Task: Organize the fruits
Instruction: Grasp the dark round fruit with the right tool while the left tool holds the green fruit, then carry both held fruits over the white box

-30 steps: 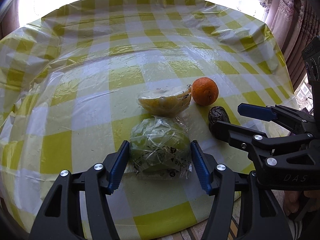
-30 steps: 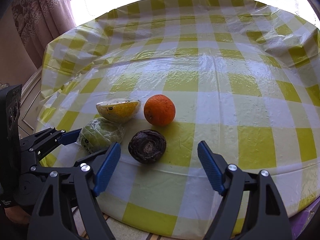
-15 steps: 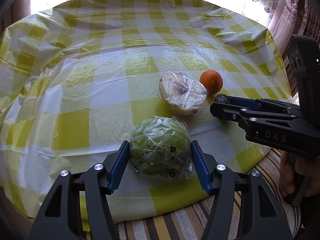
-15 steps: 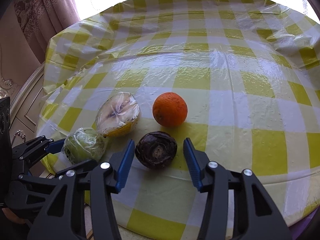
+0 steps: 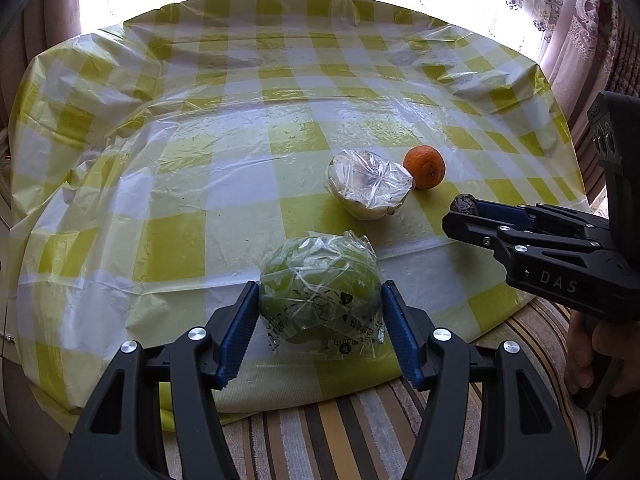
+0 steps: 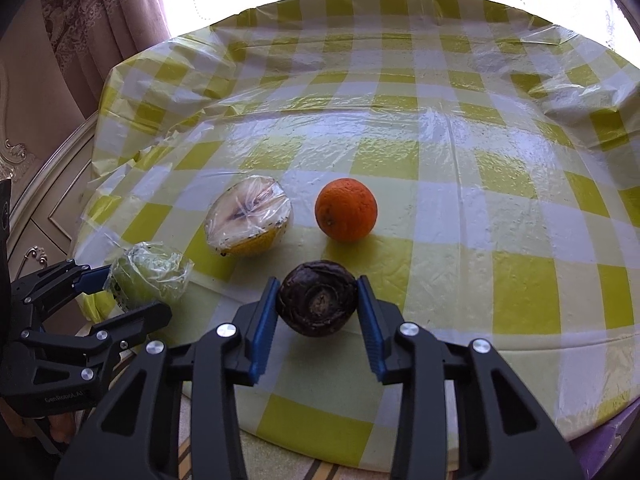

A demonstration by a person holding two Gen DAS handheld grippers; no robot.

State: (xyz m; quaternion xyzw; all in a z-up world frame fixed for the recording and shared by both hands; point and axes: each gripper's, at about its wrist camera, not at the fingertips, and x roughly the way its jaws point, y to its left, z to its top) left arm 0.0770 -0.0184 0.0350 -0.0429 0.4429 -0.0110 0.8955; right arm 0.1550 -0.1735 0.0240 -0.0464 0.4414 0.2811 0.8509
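- The left gripper (image 5: 318, 320) is clenched on the wrapped green fruit (image 5: 320, 300), its blue pads pressed against the two sides at the widest part. The fruit is held nearest of all, at the near edge of the table (image 5: 224, 128), on the near-left side of the orange (image 5: 425, 167).
- Judged by its look, this green fruit is round and firm, but the loose, crinkled plastic film around it is slick. A hold across the middle, squeezing through the film to the fruit itself, seems safest; pinching only the film would let it slide.
- The right gripper (image 6: 318, 312) is closed on the dark wrinkled fruit (image 6: 317, 298), one pad on each flank, directly in front of the orange and close to it.
- The dark fruit looks light, with a dry, shrivelled skin that should give good friction. It may be soft or brittle, so a gentle squeeze is wise.
- Farther on, the wrapped half fruit (image 6: 249, 216) rests on the cloth just left of the orange, apart from it, cut face tilted upward under the film. It probably handles awkwardly: a slippery wrap, a flat side and soft flesh. Gripping across the rind seems best.
- The orange itself sits farthest, free on the cloth; it is firm, round and apt to roll.
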